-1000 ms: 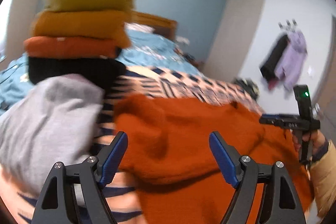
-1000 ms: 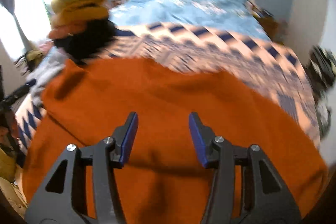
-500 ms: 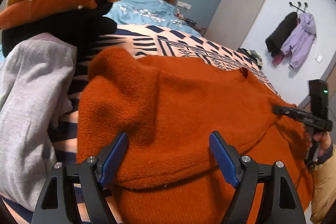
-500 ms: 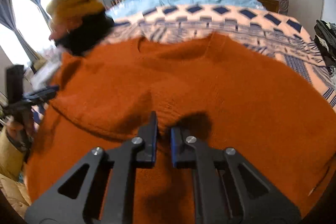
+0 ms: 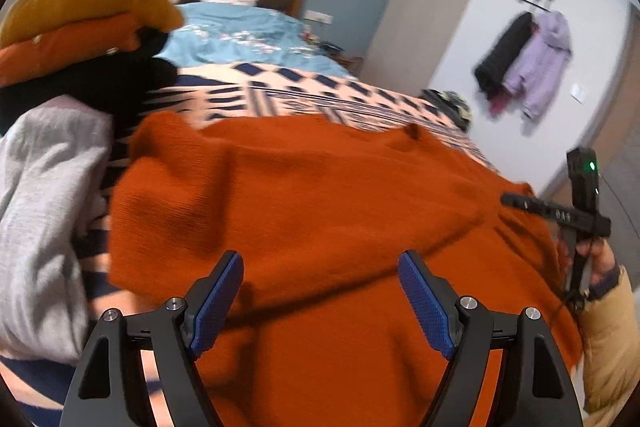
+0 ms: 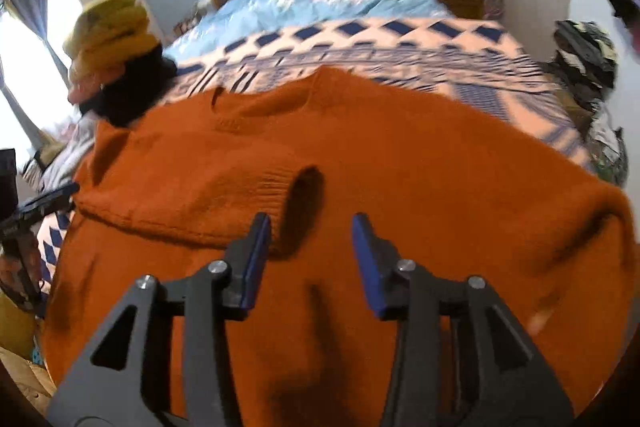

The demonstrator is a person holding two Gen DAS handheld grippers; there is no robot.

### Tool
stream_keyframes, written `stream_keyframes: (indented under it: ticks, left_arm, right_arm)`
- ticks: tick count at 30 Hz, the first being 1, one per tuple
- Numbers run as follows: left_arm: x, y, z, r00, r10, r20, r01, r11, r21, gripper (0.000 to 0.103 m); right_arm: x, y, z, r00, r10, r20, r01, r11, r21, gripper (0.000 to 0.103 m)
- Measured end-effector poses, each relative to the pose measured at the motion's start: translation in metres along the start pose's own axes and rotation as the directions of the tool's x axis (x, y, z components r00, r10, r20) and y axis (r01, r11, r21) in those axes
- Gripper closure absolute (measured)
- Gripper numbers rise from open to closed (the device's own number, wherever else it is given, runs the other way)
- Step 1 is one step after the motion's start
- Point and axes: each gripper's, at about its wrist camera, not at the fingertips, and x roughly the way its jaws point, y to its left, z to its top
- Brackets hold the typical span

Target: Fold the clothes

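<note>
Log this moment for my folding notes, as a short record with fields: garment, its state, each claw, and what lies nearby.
garment: orange sweater, spread on the patterned blanket
state: one sleeve folded across the body, cuff near the middle
left claw: open, above the sweater, nothing between the pads
right claw: jaws opening, just in front of the sleeve cuff, nothing gripped
nearby: stack of folded clothes in yellow, orange and black; grey garment beside the sweater

One orange sweater [image 5: 320,195], four stacked garments [image 5: 92,11], two claws [image 5: 320,299].
</note>
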Motion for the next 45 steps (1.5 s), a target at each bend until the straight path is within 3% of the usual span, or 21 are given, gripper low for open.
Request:
stream_keyframes:
  ticks: [5, 10, 14, 15, 17, 20, 25, 29, 31, 33, 37, 40, 45]
  left_arm:
    - [-0.003, -0.032, -0.017, 0.993, -0.111, -0.051, 0.114, 0.991, 0.066, 0.021]
    - [-0.001, -0.062, -0.033, 0.976, -0.186, -0.116, 0.2, 0.972, 0.122, 0.021]
    - [0.003, -0.093, -0.041, 0.962, -0.224, -0.157, 0.251, 0.95, 0.186, 0.021]
    - [0.005, -0.098, -0.042, 0.959, -0.232, -0.164, 0.262, 0.946, 0.192, 0.021]
    - [0.009, -0.11, -0.042, 0.952, -0.249, -0.178, 0.284, 0.937, 0.206, 0.021]
    - [0.017, -0.125, -0.041, 0.944, -0.268, -0.193, 0.307, 0.928, 0.211, 0.021]
    - [0.027, -0.137, -0.04, 0.937, -0.282, -0.207, 0.324, 0.923, 0.207, 0.021]
    - [0.035, -0.146, -0.04, 0.934, -0.286, -0.216, 0.33, 0.922, 0.204, 0.021]
    - [0.038, -0.15, -0.04, 0.932, -0.289, -0.218, 0.333, 0.922, 0.2, 0.021]
    - [0.043, -0.151, -0.041, 0.93, -0.291, -0.224, 0.334, 0.923, 0.188, 0.021]
    - [0.047, -0.15, -0.045, 0.926, -0.29, -0.24, 0.334, 0.928, 0.167, 0.021]
    - [0.046, -0.145, -0.046, 0.924, -0.297, -0.241, 0.338, 0.929, 0.149, 0.021]
    - [0.04, -0.143, -0.044, 0.924, -0.309, -0.227, 0.344, 0.929, 0.135, 0.021]
  right_arm:
    - [-0.049, -0.025, -0.03, 0.998, -0.056, 0.038, 0.053, 0.997, 0.053, 0.051]
    - [-0.095, -0.051, -0.066, 0.988, -0.132, 0.084, 0.12, 0.985, 0.126, 0.05]
    - [-0.13, -0.089, -0.089, 0.969, -0.217, 0.122, 0.18, 0.949, 0.258, 0.049]
    - [-0.134, -0.097, -0.094, 0.965, -0.237, 0.116, 0.196, 0.938, 0.286, 0.045]
    - [-0.137, -0.114, -0.104, 0.958, -0.277, 0.081, 0.236, 0.914, 0.331, 0.037]
    - [-0.136, -0.128, -0.12, 0.95, -0.309, 0.036, 0.274, 0.887, 0.372, 0.036]
    - [-0.129, -0.13, -0.138, 0.966, -0.255, 0.031, 0.223, 0.892, 0.393, 0.036]
    - [-0.126, -0.128, -0.14, 0.965, -0.257, 0.057, 0.216, 0.895, 0.39, 0.036]
    - [-0.123, -0.127, -0.139, 0.968, -0.245, 0.063, 0.204, 0.902, 0.381, 0.042]
    - [-0.12, -0.123, -0.136, 0.965, -0.259, 0.05, 0.223, 0.904, 0.365, 0.091]
    - [-0.122, -0.123, -0.126, 0.954, -0.295, 0.046, 0.265, 0.907, 0.326, 0.094]
    - [-0.139, -0.118, -0.105, 0.937, -0.338, 0.089, 0.304, 0.912, 0.274, 0.094]
    - [-0.185, -0.12, -0.051, 0.871, -0.458, 0.176, 0.415, 0.879, 0.234, 0.094]
